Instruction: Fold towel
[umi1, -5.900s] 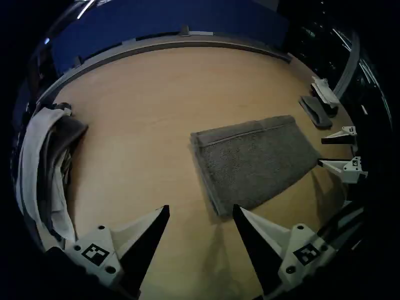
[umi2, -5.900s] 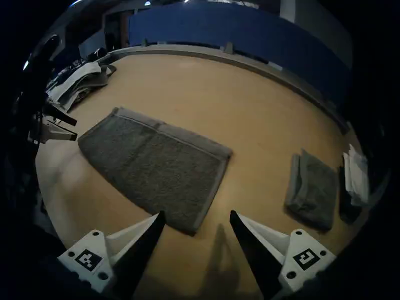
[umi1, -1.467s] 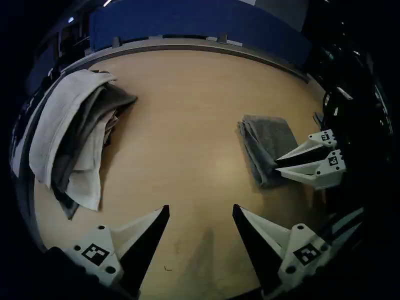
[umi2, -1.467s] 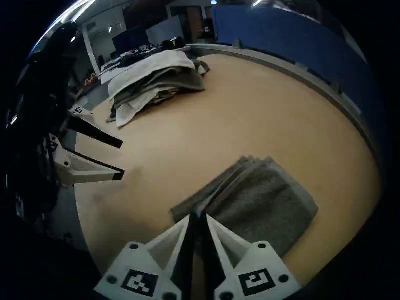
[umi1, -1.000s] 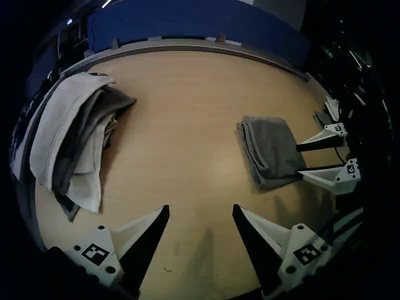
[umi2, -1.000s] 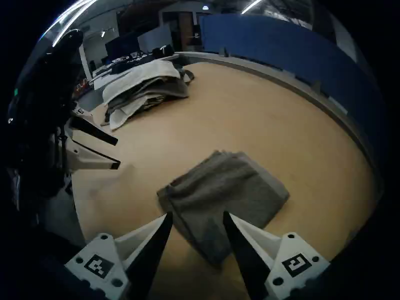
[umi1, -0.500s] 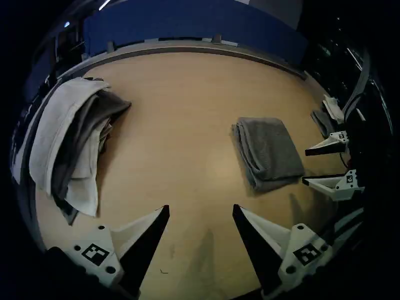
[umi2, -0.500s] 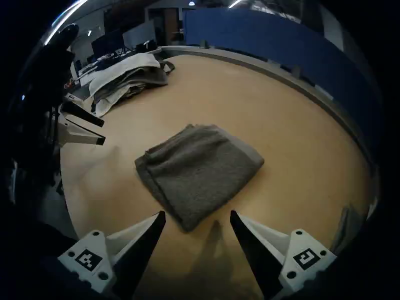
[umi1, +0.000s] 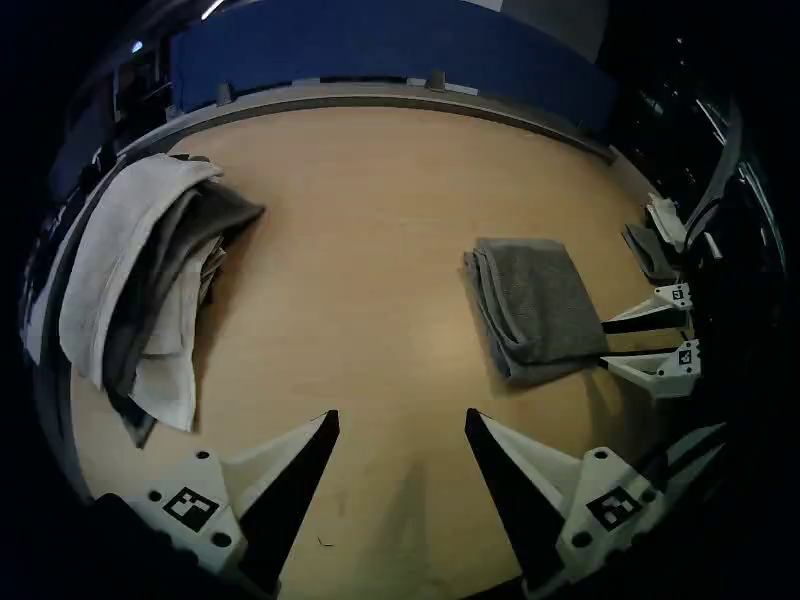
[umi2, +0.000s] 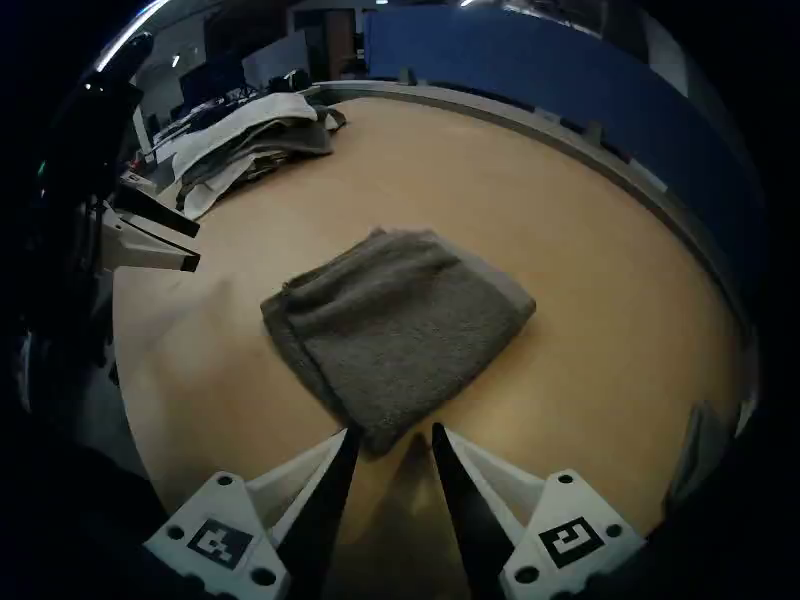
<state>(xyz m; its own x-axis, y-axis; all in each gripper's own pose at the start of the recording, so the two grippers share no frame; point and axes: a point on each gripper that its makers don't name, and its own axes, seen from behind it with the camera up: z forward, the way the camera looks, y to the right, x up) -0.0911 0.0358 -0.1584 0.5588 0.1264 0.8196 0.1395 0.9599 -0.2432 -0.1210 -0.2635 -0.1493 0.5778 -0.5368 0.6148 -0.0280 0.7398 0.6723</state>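
Left gripper view: a broad wooden bench (umi1: 350, 220) spreads out ahead, and a blue partition (umi1: 400, 45) runs along its far edge. A heap of towels (umi1: 140, 260), pale and grey ones layered loosely, lies along the bench's left edge and partly droops over it. The grey towel (umi1: 535, 300) lies flat, folded into a compact rectangle, right of the bench's middle and nearer its right edge, well apart from the heap. Small folded cloths (umi1: 655, 235) sit at the right edge, beyond the grey towel. The left gripper (umi1: 400, 420) hangs over the near edge with its jaws spread wide and only bare wood between them. The right gripper (umi1: 603, 343) reaches in from the right edge, its two tips set on either side of the grey towel's near right corner.

Right gripper view: the bench (umi2: 600, 290) curves away toward the blue partition (umi2: 560, 80), and the heap of towels (umi2: 250, 135) rests at the far left corner. The grey towel (umi2: 400, 320) lies mid-bench, its layered edges showing on the left side and its near corner pointing into the right gripper (umi2: 395, 435). The jaws there are drawn in to a narrow gap; the corner lies just between the tips, and neither finger visibly presses on it. The left gripper (umi2: 195, 248) hovers at the left edge, jaws apart, clear of the cloth.
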